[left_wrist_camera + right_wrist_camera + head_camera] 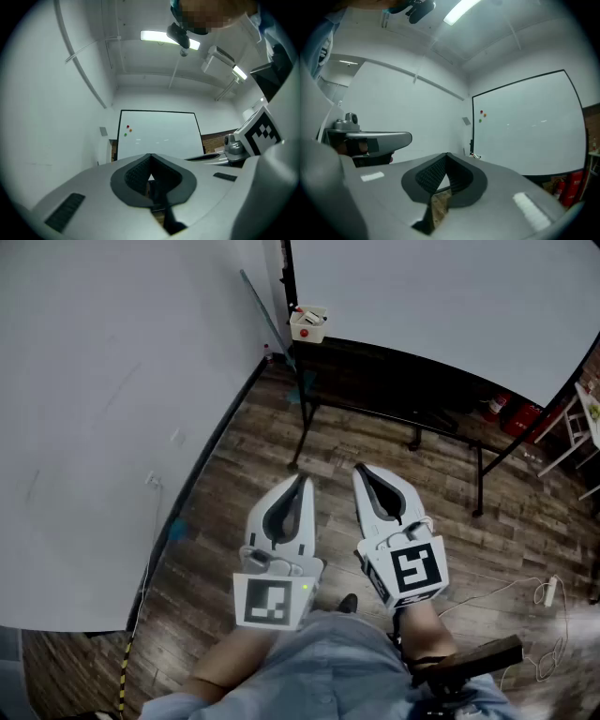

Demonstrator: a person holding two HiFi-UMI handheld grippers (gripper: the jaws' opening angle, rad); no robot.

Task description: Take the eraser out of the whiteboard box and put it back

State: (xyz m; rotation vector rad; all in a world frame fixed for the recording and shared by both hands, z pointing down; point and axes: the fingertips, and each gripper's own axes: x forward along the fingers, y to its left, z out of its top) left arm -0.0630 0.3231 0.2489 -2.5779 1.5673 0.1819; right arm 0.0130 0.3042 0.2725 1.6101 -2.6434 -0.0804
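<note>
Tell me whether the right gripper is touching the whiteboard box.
Apart. The head view shows the right gripper close to the person's body, while the whiteboard box is far ahead of it, with a stretch of wooden floor between them.

The right gripper (446,155) has its jaws closed tip to tip with nothing between them — only wood floor (439,205) shows through the gap. Ahead stands a whiteboard (529,126) (three small magnets (482,115) near its left edge). The left gripper (405,138) is at the left, and red extinguishers (571,187) are at the lower right.

2 red fire extinguishers (523,416) and a white power strip (550,592) sit on the wood floor (262,456).
</note>
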